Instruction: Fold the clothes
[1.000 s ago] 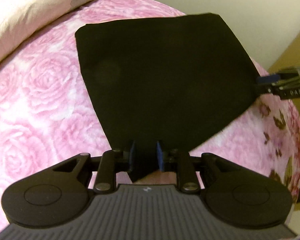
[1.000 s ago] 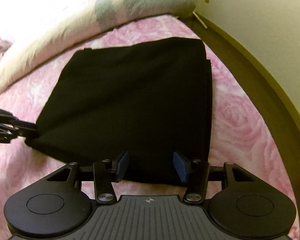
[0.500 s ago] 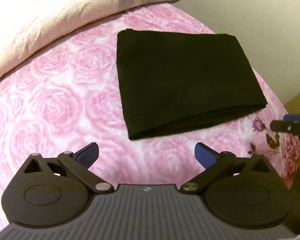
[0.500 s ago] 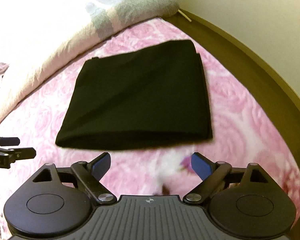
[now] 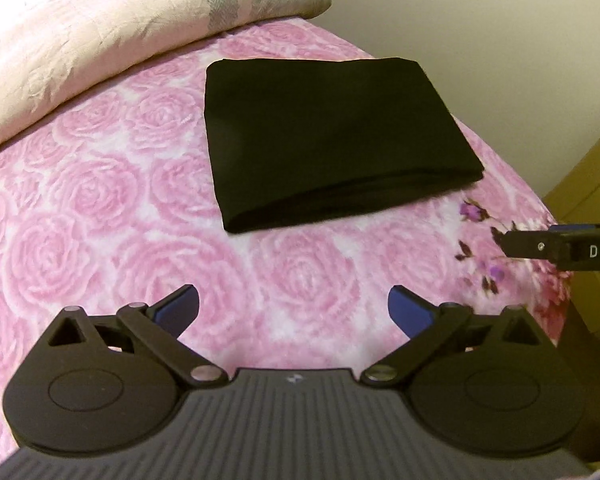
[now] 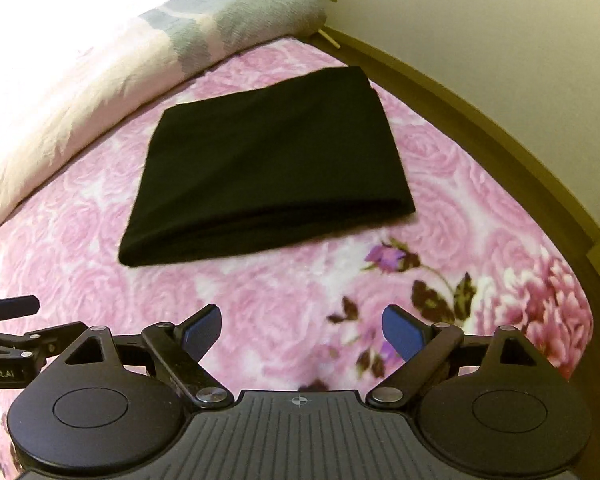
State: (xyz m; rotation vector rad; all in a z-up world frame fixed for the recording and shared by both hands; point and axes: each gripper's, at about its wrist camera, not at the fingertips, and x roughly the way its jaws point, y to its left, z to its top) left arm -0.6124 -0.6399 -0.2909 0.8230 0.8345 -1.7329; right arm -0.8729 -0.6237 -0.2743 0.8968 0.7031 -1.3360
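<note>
The black garment [image 5: 324, 136] showed no seams or features, so what kind of clothing it was could not be told. It lay folded into a flat rectangle on the pink rose-print bedspread [image 5: 100, 200], its layered fold edge facing the grippers, toward the bed edge that ran along the wall. The left gripper [image 5: 294, 312] was spread wide, blue pads [image 5: 180, 308] well apart, holding nothing and clear of the cloth. The right gripper [image 6: 302, 326] was likewise wide apart and empty, hovering above the bedspread short of the garment. In the left wrist view only a tip of the right gripper entered, cut off at the right border. The right wrist view alone showed the wooden floor strip [image 6: 480, 120] between bed and wall, and a curtain at the top. A rolled cream-and-grey quilt [image 6: 140, 64] lay behind the garment.
</note>
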